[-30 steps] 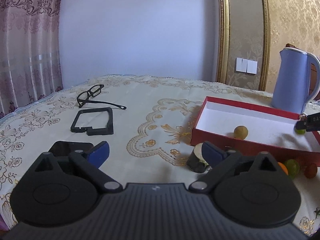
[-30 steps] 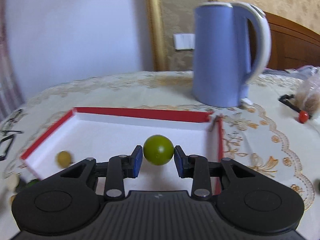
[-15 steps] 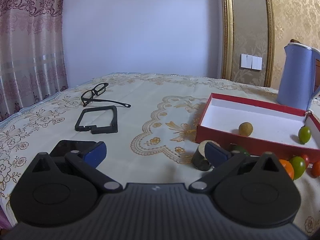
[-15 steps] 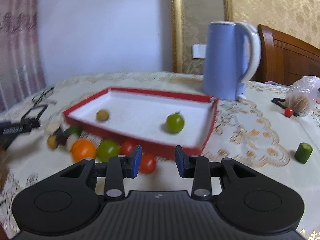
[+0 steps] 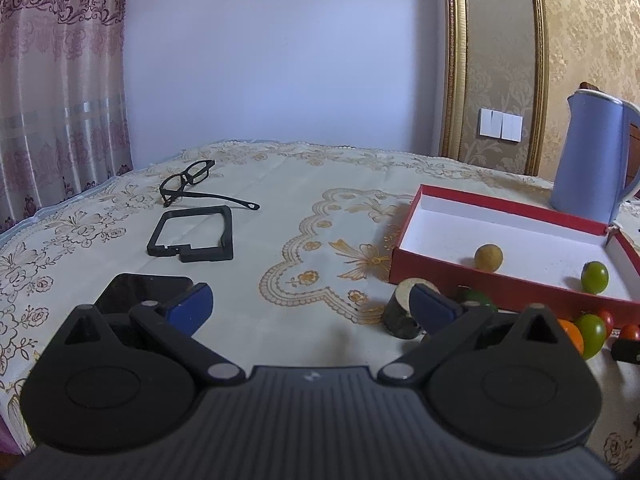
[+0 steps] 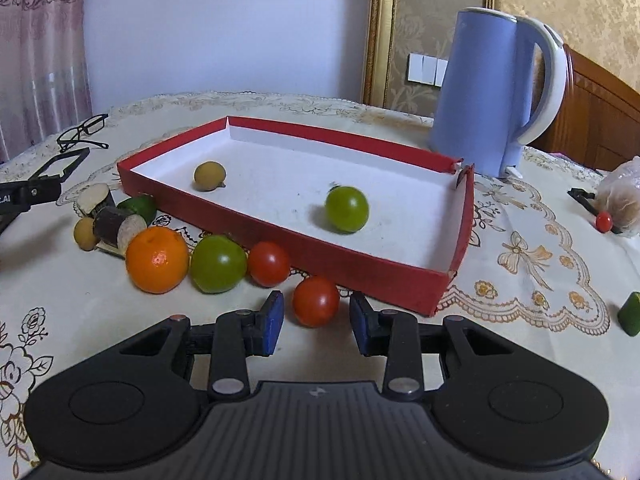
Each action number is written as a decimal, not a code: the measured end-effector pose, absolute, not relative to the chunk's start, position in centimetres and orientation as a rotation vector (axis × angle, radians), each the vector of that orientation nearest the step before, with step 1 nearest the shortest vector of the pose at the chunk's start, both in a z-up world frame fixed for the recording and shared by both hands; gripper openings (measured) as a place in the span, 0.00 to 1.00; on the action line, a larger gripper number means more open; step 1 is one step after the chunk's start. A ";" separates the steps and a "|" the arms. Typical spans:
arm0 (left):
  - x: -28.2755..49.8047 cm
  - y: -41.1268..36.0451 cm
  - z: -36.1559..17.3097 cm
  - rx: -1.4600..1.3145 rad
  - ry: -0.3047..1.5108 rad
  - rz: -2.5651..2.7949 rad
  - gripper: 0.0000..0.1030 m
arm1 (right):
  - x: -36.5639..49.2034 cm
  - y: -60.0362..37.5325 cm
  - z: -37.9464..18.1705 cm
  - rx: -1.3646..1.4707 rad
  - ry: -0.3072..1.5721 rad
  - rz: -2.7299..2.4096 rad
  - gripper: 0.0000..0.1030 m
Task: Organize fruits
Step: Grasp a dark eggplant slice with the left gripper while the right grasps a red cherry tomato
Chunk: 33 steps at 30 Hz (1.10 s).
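Right gripper [image 6: 316,322]: fingers apart, bracketing a red tomato [image 6: 315,301] without touching. Left gripper [image 5: 310,306]: spread wide, empty. Only the right view shows the orange [image 6: 157,260]. Red box [image 6: 280,240] holds two fruits: green [image 6: 346,209], tan [image 6: 209,176]. Kettle [image 6: 486,92] behind; glasses [image 5: 188,178] far left.

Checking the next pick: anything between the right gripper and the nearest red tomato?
Nothing visible. The right gripper is open with the red tomato right ahead between its fingers, untouched. The red box wall stands just behind the tomato; a second tomato sits off to the left.
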<state>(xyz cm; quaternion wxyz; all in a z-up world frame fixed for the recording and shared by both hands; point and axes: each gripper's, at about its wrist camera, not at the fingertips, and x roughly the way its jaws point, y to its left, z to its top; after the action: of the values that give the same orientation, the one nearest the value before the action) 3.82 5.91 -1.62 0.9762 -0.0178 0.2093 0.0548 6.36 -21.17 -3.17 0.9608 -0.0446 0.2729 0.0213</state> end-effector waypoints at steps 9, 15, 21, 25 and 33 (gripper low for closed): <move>5.2 7.7 -1.7 -0.154 0.503 0.112 1.00 | 4.7 -20.8 -2.6 -0.081 0.505 0.045 0.24; 6.4 8.4 -1.6 -0.201 0.547 0.098 0.98 | 2.3 -19.9 -2.5 -0.032 0.464 0.116 0.24; 6.8 5.8 -0.2 -0.063 0.518 0.070 0.97 | 1.9 -18.9 -3.1 -0.028 0.472 0.147 0.24; 7.8 4.1 0.1 -0.001 0.532 0.056 0.97 | 1.6 -18.8 -3.2 -0.027 0.463 0.150 0.24; 9.9 1.9 -0.4 0.093 0.612 0.074 0.90 | 1.7 -19.5 -3.4 0.019 0.465 0.161 0.24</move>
<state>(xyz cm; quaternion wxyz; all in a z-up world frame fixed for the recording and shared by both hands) 9.90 1.86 -0.41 0.9517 0.0457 0.3013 0.0366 1.74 -19.49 -3.38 0.9698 0.0096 0.2301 0.0799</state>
